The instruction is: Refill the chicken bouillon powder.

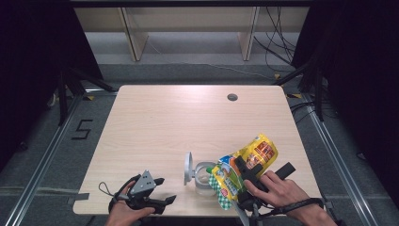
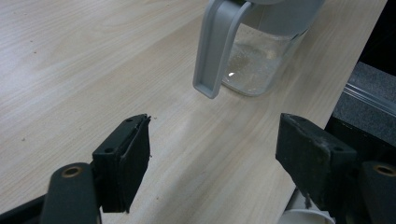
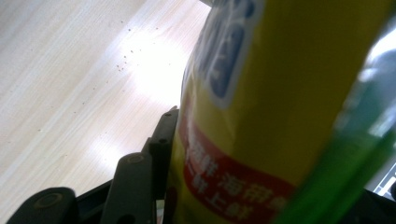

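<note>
A yellow snack bag [image 1: 261, 150] with a green checked end is held tilted above the table's near right edge. My right gripper [image 1: 242, 165] is shut on it, and a hand grips the handle behind. In the right gripper view the bag [image 3: 280, 93] is pressed against one black finger [image 3: 161, 140] and hides the other. The bag's lower end hangs just right of a clear jar [image 1: 203, 179] whose grey lid [image 1: 188, 167] stands flipped open. My left gripper [image 1: 165, 189] rests at the near left edge, open, with nothing between its fingers. In its own view this gripper [image 2: 217, 137] points at the jar [image 2: 254, 65].
The light wooden table [image 1: 188, 117] has a round cable hole [image 1: 232, 97] at the back right. Its near edge runs just below both hands. Pale shelving [image 1: 188, 28] and loose cables [image 1: 277, 42] lie on the floor beyond the far edge.
</note>
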Tool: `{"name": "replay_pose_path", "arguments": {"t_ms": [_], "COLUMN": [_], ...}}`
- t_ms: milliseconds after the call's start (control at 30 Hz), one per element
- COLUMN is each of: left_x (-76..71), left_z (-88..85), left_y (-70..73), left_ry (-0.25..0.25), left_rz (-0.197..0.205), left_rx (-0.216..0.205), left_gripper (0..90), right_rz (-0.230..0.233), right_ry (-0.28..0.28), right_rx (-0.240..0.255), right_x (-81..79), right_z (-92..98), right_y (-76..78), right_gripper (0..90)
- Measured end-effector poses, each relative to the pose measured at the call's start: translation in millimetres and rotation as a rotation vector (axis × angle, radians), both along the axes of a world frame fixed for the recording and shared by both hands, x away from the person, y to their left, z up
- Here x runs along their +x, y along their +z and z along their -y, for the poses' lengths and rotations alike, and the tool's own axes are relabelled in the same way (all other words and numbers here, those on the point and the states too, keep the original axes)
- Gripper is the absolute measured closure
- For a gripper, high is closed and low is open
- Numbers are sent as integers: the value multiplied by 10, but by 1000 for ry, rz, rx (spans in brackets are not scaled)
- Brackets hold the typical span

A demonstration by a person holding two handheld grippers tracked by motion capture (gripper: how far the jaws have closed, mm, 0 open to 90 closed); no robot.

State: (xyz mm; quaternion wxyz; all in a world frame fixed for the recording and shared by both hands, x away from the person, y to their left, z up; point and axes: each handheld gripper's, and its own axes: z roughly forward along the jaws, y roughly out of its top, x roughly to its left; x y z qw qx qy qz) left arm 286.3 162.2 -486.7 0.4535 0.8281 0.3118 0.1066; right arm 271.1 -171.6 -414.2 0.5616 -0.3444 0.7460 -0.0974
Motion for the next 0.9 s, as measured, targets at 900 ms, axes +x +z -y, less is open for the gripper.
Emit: {"name": "replay_pose_path", "arguments": {"t_ms": [900], "left_x": [13], "left_z": [-1], "left_y": [-14], "left_ry": [4], "left_rz": [-9], "left_rx": [1], "left_gripper": [257], "right_rz": [11], "right_ry": [69], "right_rx": [-173], "right_x": [106], "right_z": [-7], "right_y": [117], "right_gripper": [564]}}
